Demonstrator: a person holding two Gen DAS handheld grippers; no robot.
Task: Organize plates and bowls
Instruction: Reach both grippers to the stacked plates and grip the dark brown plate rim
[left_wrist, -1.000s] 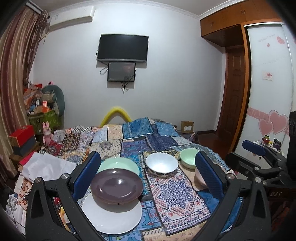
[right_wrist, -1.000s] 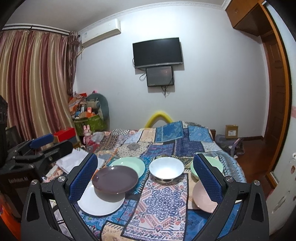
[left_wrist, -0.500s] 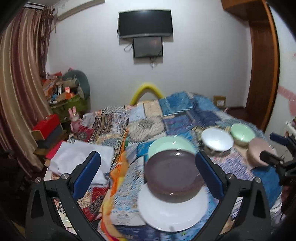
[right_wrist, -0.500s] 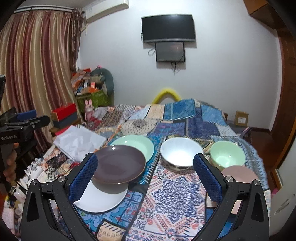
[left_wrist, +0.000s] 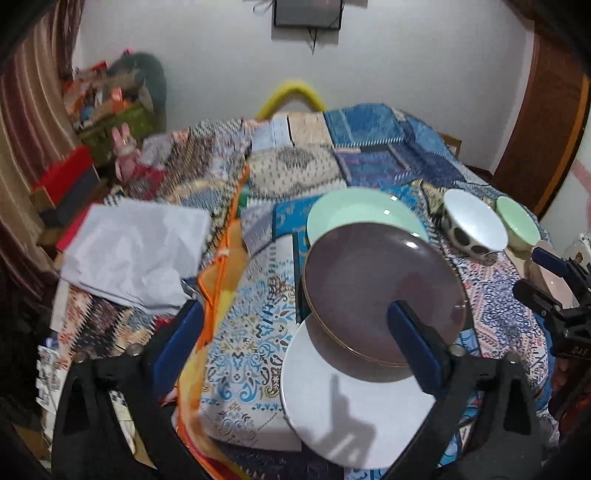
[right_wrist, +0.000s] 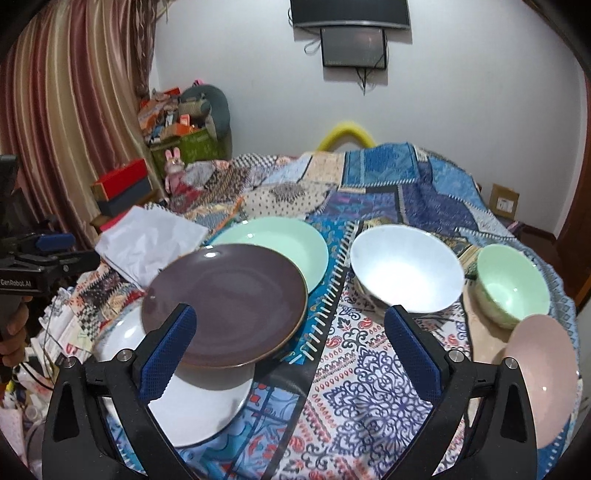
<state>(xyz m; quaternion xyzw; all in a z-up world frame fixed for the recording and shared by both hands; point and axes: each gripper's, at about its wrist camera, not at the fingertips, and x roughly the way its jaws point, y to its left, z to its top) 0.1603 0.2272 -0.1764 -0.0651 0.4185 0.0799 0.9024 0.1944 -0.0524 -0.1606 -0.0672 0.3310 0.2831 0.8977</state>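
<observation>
Pink bowl (right_wrist: 543, 373) cut off, rightward.

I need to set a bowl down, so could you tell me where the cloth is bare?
Bare cloth lies in front of the white bowl, between the brown plate and the pink plate. The left is crowded: brown plate over white plate, green plate behind.

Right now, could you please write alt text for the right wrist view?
An open hand-held gripper hovers over a patchwork cloth holding a brown plate atop a white plate, beside a green plate and three bowls.
</observation>
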